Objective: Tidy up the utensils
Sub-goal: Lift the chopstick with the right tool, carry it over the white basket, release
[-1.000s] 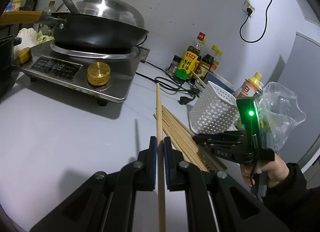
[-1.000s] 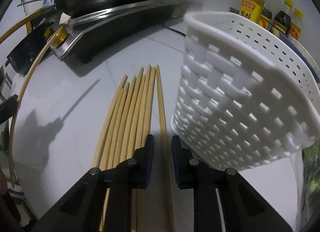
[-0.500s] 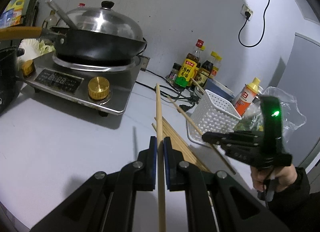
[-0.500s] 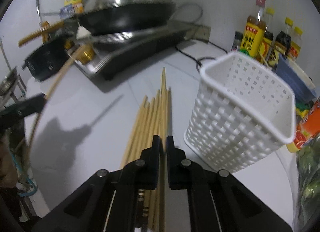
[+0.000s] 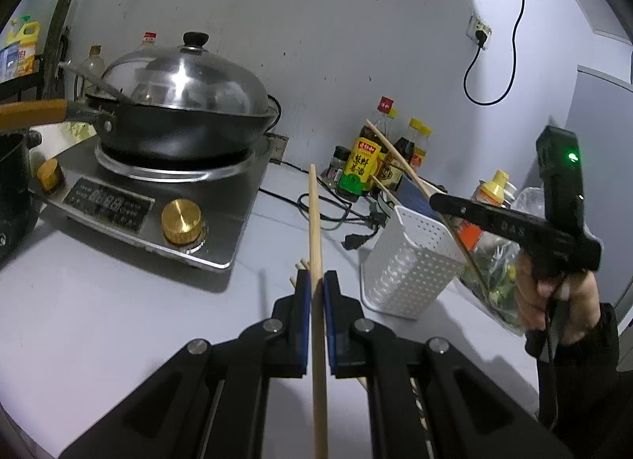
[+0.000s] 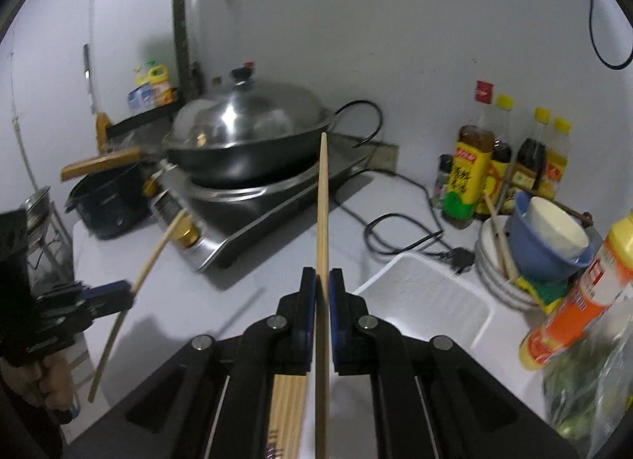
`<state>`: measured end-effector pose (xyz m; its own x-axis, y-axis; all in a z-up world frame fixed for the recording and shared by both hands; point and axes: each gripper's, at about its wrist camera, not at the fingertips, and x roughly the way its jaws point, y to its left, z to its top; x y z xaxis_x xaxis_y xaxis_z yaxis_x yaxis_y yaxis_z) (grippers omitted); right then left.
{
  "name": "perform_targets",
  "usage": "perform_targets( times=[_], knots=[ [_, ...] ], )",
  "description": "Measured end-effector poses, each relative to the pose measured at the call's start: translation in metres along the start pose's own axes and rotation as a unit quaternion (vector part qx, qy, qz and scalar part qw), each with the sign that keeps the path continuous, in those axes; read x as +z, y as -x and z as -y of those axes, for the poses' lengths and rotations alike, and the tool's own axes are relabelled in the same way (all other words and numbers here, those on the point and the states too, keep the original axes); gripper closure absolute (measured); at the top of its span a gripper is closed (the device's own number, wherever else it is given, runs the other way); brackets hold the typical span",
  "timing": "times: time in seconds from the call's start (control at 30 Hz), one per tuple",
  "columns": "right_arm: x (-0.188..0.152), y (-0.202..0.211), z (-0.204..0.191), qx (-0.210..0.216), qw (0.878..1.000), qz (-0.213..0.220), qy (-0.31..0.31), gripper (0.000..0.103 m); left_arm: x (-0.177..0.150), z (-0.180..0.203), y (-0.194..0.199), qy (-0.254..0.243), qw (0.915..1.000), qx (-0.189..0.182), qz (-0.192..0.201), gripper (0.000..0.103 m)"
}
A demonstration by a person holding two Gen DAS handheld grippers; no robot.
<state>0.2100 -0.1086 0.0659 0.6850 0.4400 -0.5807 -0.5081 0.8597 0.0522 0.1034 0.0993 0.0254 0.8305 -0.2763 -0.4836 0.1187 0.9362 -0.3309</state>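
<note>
One pale wooden chopstick [image 5: 316, 229] is clamped in the left gripper [image 5: 315, 293] jaws and another [image 6: 323, 214] in the right gripper [image 6: 322, 289], both held above the counter [image 5: 99, 301], while the white perforated plastic basket [image 6: 431, 301] seemingly remains empty and a bundle [image 6: 287, 415] is left.

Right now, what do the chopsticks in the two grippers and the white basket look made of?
Chopstick in the left gripper, and the one in the right gripper: pale tan, matte, faint lengthwise grain; likely bamboo or wood. White basket: uniform white with a moulded grid of holes; apparently plastic.
</note>
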Motion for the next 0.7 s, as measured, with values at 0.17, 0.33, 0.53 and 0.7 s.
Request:
perform_targets(
  times=[0.17, 0.33, 0.53, 0.7],
  knots=[
    [0.021, -0.010, 0.029, -0.007, 1.000, 0.006, -0.016, 0.097, 0.014, 0.000, -0.005, -0.002, 1.0000, 0.000, 0.009, 0.097],
    [0.034, -0.031, 0.050, -0.004, 1.000, 0.005, -0.030, 0.097, 0.026, 0.000, -0.013, -0.008, 0.9999, 0.000, 0.014, 0.097],
    [0.040, -0.049, 0.063, -0.018, 0.999, 0.005, -0.034, 0.097, 0.030, -0.003, -0.024, -0.005, 1.0000, 0.002, 0.007, 0.097],
    [0.021, -0.058, 0.067, -0.023, 0.999, -0.015, -0.034, 0.097, 0.030, -0.002, -0.031, -0.006, 1.0000, 0.001, 0.002, 0.097]
  ],
)
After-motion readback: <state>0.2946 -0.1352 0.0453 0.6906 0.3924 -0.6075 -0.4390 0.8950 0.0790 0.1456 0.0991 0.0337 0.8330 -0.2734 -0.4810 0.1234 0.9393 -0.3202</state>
